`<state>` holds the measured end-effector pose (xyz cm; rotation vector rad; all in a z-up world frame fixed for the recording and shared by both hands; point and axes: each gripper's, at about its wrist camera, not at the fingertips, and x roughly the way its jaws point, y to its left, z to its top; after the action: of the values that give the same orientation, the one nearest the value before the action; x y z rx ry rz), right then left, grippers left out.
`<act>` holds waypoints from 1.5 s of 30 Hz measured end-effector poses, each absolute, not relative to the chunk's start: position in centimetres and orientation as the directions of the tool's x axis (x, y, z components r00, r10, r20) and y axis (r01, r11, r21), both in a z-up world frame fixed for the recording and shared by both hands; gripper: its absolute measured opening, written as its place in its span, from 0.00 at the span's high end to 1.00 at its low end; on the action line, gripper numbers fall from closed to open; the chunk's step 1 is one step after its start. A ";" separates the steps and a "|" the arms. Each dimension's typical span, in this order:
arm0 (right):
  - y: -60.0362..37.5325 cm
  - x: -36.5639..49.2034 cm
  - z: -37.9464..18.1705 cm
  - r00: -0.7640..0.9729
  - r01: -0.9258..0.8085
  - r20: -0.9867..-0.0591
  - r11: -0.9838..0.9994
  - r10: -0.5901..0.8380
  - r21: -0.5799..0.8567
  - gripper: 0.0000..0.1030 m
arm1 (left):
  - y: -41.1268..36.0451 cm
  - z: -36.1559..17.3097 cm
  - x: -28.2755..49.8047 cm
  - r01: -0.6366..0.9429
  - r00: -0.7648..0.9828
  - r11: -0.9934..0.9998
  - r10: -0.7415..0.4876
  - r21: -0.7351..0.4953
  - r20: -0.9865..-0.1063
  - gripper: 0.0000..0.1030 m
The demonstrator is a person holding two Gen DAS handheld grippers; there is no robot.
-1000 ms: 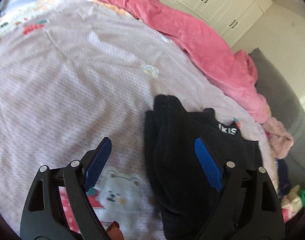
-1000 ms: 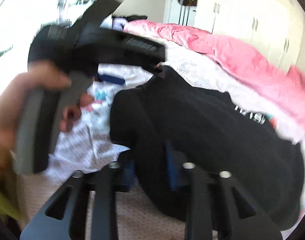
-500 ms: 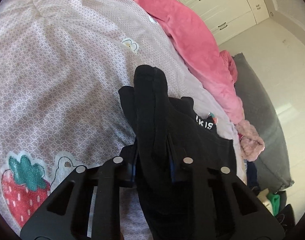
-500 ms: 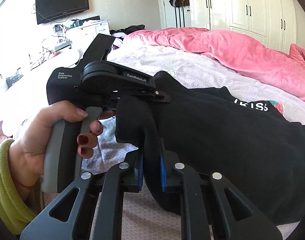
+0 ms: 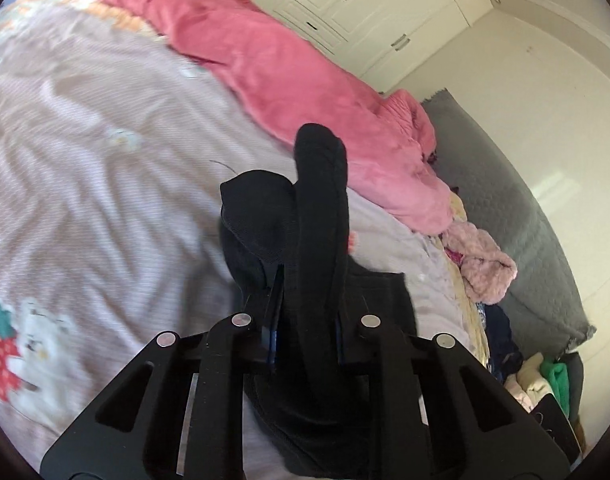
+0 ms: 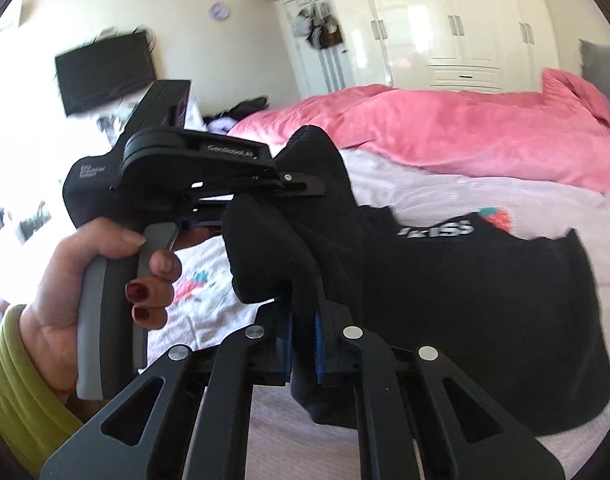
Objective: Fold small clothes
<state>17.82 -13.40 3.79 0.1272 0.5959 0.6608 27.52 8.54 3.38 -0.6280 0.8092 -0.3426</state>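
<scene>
Both tools have gone from standing apart over the flat garment to biting into it and carrying its edge upward. A second ago the left tool (image 5: 305,332) stood wide open over the bed. Now it is clamped on a thick bunched fold of the black garment (image 6: 485,300), a roll of which pokes up past its tips. The right tool (image 6: 303,336) is pinched tight on another gathered edge of the same piece. From the right wrist view, the hand (image 6: 85,280) in a yellow-green sleeve squeezes the left tool's handle, just beside the right tool's grip point.

The garment's near edge hangs between the two tools, while its far part, with white lettering, still lies on the pale printed bedsheet (image 5: 105,180), well short of the pink duvet (image 5: 285,64).

To my eye the risk lies in how each grip is taken. Each tool holds a wad, not a single flat edge, so layers could slide out unevenly and the fold could come down crooked or lumpy. The two grip points also sit very close together, so the cloth between them may sag instead of stretching into a straight line. If the edge is carried over fast, the loose far part could drag along the sheet and bunch under the fold.
</scene>
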 end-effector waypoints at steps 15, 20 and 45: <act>-26.9 18.0 2.5 0.689 -0.329 -0.445 0.793 0.573 0.512 0.93 | -8.2 5.7 29.7 0.160 0.580 0.839 -0.506 -0.519 -0.639 0.89; -29.0 18.3 1.1 0.668 -0.264 -0.460 0.765 0.585 0.587 0.93 | -10.6 4.4 30.2 0.140 0.576 0.852 -0.484 -0.505 -0.659 0.89; -36.7 19.1 1.6 0.738 -0.068 -0.462 0.735 0.492 0.674 0.40 | -6.8 -0.2 25.0 0.068 0.608 0.975 -0.208 -0.210 -0.767 0.56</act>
<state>19.05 -36.68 1.60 0.6822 0.6774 0.3349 25.01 -6.79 -0.19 -0.1663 0.9049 -0.1601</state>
